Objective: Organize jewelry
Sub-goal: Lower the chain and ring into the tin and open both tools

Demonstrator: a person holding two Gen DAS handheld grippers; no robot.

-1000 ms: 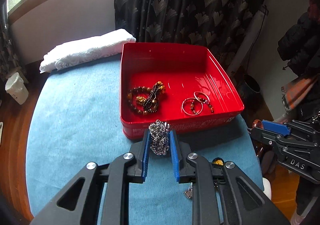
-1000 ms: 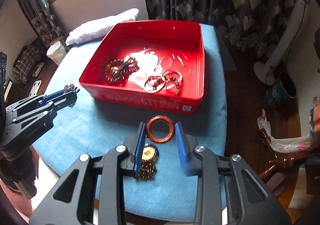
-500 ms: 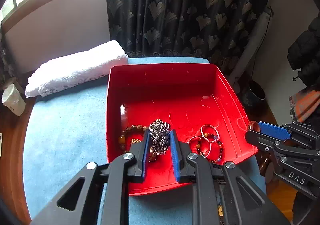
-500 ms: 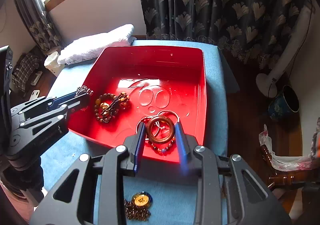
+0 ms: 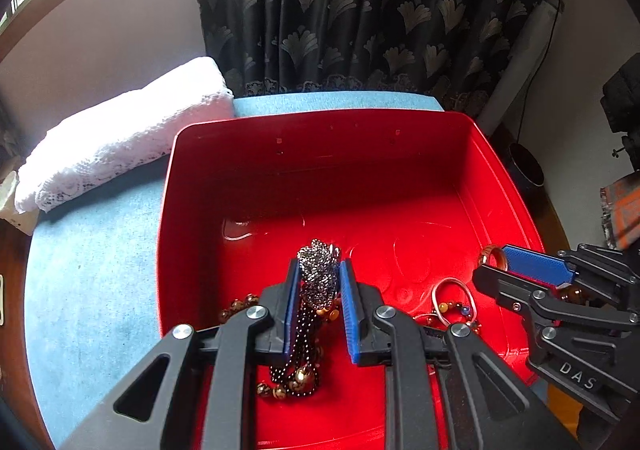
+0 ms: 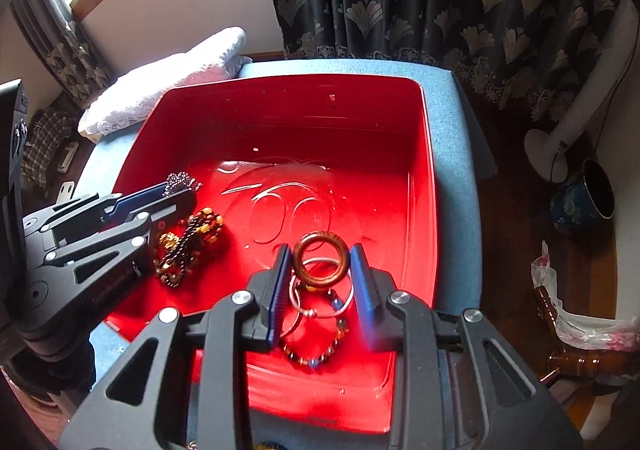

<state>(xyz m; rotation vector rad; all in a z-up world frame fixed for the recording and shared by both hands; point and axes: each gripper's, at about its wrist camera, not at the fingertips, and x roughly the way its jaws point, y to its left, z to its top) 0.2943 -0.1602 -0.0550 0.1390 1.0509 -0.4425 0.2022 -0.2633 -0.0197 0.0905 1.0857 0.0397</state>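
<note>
Left wrist view, left gripper (image 5: 319, 282): jaws clenched on a silver chain bundle (image 5: 318, 270), held over the left part of the red tray (image 5: 320, 158).
Left wrist view, beneath the bundle: dark and amber bead bracelets (image 5: 294, 374) lying on the tray floor, partly hidden by the blue pads.
Left wrist view, right edge: right gripper (image 5: 502, 270) seen side-on, brown ring (image 5: 492, 256) showing only as a sliver at its tip.
Left wrist view, beyond the tray: white lace cloth (image 5: 120, 134) on the blue surface (image 5: 88, 270).
Right wrist view, right gripper (image 6: 320, 262): jaws grasping the brown ring (image 6: 321, 259), here seen full-face, above the silver hoops (image 6: 320, 296) and a small bead bracelet (image 6: 316, 346) inside the tray (image 6: 426, 178).
Right wrist view, left side: left gripper (image 6: 180, 192) with the chain bundle (image 6: 179, 183) at its tip, bead bracelets (image 6: 188, 242) in full sight just beside it.
</note>
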